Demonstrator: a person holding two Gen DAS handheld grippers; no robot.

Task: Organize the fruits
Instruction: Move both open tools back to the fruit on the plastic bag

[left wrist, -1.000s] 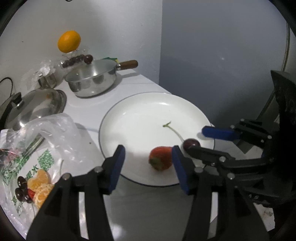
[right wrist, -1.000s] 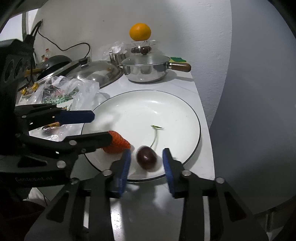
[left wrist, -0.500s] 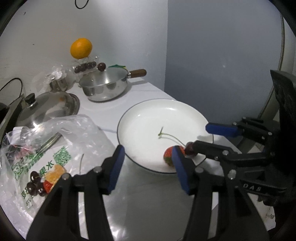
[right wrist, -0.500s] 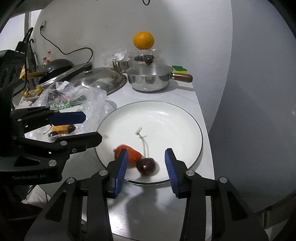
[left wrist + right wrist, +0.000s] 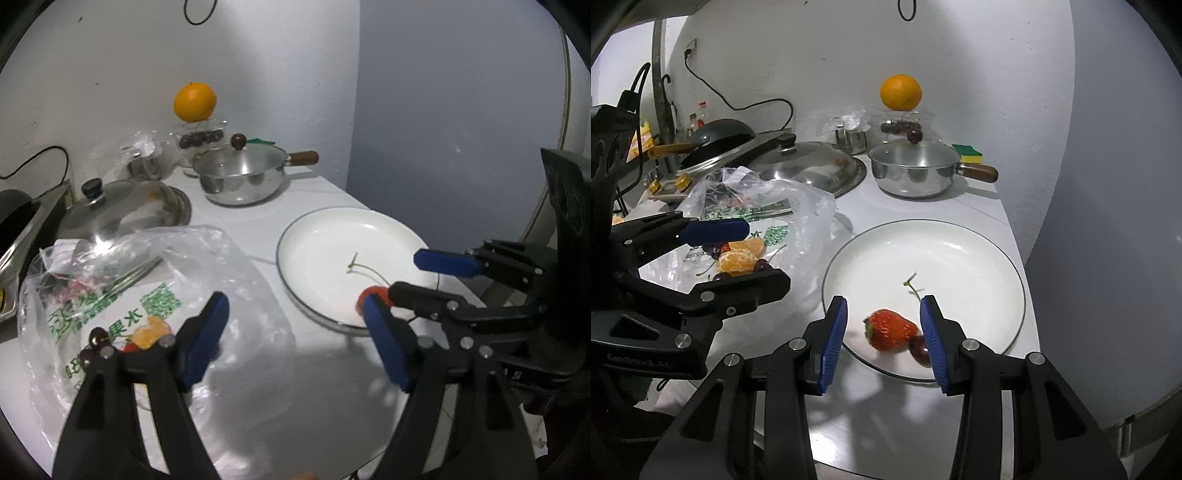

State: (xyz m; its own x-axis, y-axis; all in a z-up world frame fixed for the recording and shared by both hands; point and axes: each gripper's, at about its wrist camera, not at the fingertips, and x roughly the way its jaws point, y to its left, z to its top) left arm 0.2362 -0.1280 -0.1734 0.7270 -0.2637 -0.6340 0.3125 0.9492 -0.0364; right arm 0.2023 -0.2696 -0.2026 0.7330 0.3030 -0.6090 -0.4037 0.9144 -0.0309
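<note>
A white plate (image 5: pixel 960 236) holds a red strawberry (image 5: pixel 888 329) and a dark cherry (image 5: pixel 919 350) with a long stem near its front rim. My right gripper (image 5: pixel 884 338) is open and empty, its jaws standing on either side of the two fruits, a little above and in front of them. My left gripper (image 5: pixel 295 339) is open and empty, over the counter left of the plate (image 5: pixel 332 229). A clear plastic bag (image 5: pixel 764 210) holds orange segments (image 5: pixel 738 258) and cherries. In the left wrist view the strawberry (image 5: pixel 371 293) is mostly hidden behind gripper fingers.
A steel saucepan with a lid (image 5: pixel 912 166) and a large steel lid (image 5: pixel 809 166) stand at the back. An orange (image 5: pixel 900 92) sits on a glass container of cherries. A sponge (image 5: pixel 967 153) lies by the wall. The counter edge is close on the right.
Both grippers have pulled back from the plate toward the front edge and risen. The cherry lies loose on the plate beside the strawberry. The right jaws have opened wider.
</note>
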